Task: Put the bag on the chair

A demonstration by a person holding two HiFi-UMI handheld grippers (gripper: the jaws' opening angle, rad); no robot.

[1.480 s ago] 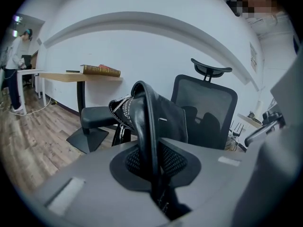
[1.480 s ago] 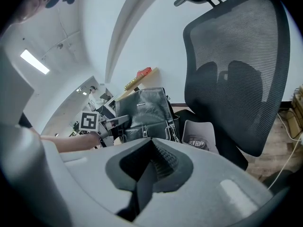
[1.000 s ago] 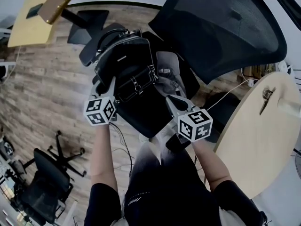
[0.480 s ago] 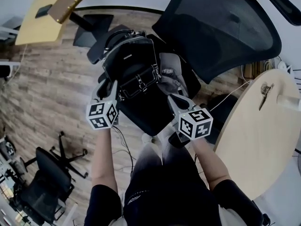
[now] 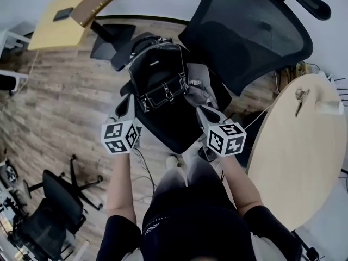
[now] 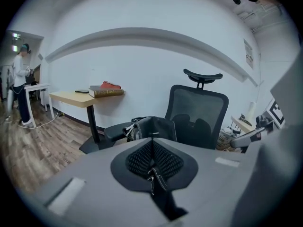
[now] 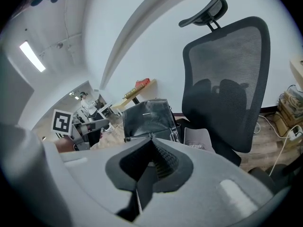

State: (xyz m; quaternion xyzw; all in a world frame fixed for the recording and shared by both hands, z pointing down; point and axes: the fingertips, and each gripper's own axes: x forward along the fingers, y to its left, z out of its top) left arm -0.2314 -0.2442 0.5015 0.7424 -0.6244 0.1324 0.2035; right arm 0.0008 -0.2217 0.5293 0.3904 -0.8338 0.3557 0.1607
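**Bag on chair seat, both tongs clamped**

We see the left gripper [image 5: 127, 103] with its jaws pressed together in the left gripper view, pinching a black stitched strap [image 6: 158, 186] that runs down out of the slot. The right gripper [image 5: 202, 112] also has its jaws closed in its own view, with a thin dark strip [image 7: 142, 188], pale along one edge, caught between them. We cannot tell what that strip belongs to.

In the head view the left tips sit at the left side of the black bag [image 5: 157, 80] and the right tips at its right side, just by a grey pouch [image 5: 197, 86]. Both marker cubes point back at us.

The bag rests on the seat of the black mesh chair [image 5: 250, 31], in front of the backrest. From the right gripper view it stands upright, flap and buckles facing us. The grey pouch lies on the seat touching the bag's right side.

Further out, we note a round pale table [image 5: 299, 145] on the right, a yellow desk [image 5: 54, 29] with a book [image 5: 92, 4] at upper left, the wood floor [image 5: 60, 102], and another office chair [image 5: 54, 205] at lower left. A person [image 6: 21, 84] stands far left in the left gripper view.
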